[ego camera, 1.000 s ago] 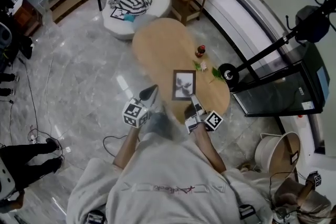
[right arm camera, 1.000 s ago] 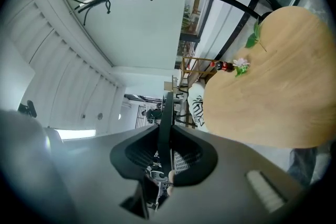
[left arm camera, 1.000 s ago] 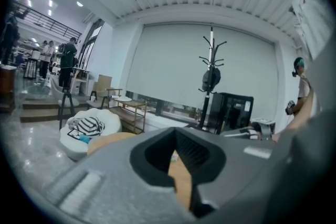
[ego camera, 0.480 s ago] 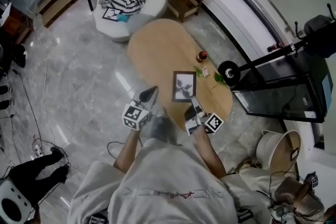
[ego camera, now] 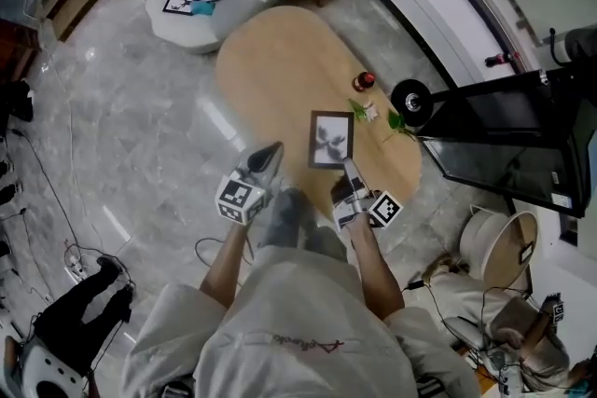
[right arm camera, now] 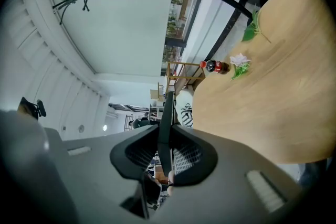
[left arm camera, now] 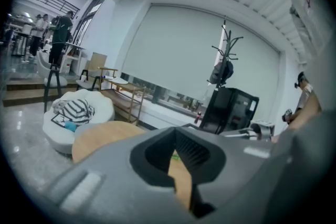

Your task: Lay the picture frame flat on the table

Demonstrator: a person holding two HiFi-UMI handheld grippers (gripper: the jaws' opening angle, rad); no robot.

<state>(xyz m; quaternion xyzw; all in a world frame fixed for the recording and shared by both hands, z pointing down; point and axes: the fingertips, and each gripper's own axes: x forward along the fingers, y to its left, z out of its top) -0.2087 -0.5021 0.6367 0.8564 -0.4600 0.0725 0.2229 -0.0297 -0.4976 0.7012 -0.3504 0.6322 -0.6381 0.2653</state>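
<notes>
only the right gripper view shows the right gripper (right arm camera: pixel 167 136) clamped on the thin edge of the picture frame (right arm camera: pixel 167 113). the head view shows the frame's face, just ahead of that gripper, over the oval wooden table (ego camera: pixel 270 61). the left gripper (left arm camera: pixel 176 134) has its jaws together, with nothing in them. beyond the frame we count one red bottle (ego camera: pixel 363 81) and one flower (ego camera: pixel 370 112). a grey marble floor (ego camera: pixel 121 135) lies around.

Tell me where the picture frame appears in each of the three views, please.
Head view: the picture frame is at the centre, seen against the wooden table, just ahead of the right claw.
Left gripper view: I cannot pick it out.
Right gripper view: lower centre, edge-on, a thin dark strip pinched in the right claw.
Shared landmark: the wooden table.
</notes>
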